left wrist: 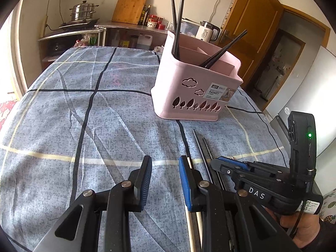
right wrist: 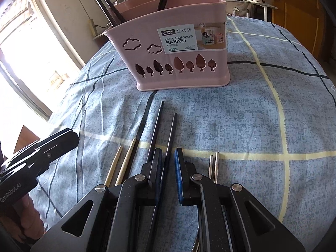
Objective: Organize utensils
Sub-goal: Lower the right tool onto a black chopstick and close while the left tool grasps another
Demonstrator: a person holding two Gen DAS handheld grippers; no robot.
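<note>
Black chopsticks (right wrist: 168, 138) lie on blue plaid tablecloth (right wrist: 231, 115); kitchen counter (left wrist: 130, 26) behind.

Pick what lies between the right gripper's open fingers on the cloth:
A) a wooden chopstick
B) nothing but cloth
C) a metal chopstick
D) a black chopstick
D: in the right wrist view the right gripper is open with a black chopstick running up through the gap; the wooden chopsticks lie to its left and the metal chopsticks to its right.

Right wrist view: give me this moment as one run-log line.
right claw: open, straddling one black chopstick on the cloth | left claw: open, empty | pink basket: already holds black chopsticks
</note>
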